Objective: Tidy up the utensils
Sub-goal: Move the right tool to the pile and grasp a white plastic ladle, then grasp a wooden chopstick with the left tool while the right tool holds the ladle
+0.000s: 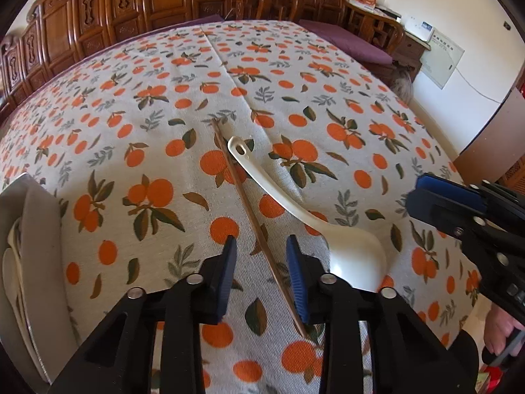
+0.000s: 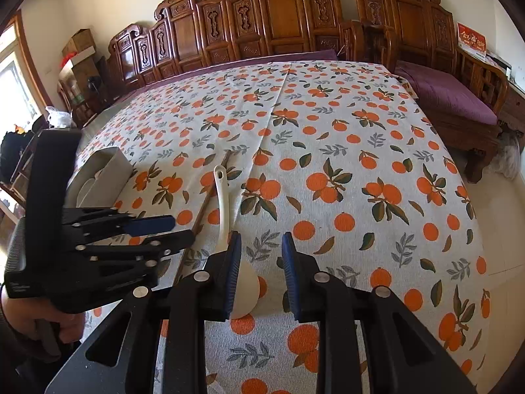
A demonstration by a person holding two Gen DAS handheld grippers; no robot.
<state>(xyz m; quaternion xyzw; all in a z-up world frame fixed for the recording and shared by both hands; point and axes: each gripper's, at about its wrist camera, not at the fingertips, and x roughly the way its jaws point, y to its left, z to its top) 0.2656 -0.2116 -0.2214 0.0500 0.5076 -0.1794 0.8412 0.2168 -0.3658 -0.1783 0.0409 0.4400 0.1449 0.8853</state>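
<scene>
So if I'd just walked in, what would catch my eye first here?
Probably the white tablecloth printed with bright oranges and leaves, which covers the whole table. On it lie a glossy cream ceramic soup spoon and a thin brown wooden chopstick, side by side. The left gripper is open astride the chopstick, and a grey utensil tray sits at the left edge.

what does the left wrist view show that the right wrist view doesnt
Only the left wrist view shows the chopstick running between the open left gripper fingers, and the white wall panel. Only the right wrist view shows the stacked boxes by the window. Both show the white spoon, the grey holder, the orange-print tablecloth and the carved wooden bench.
</scene>
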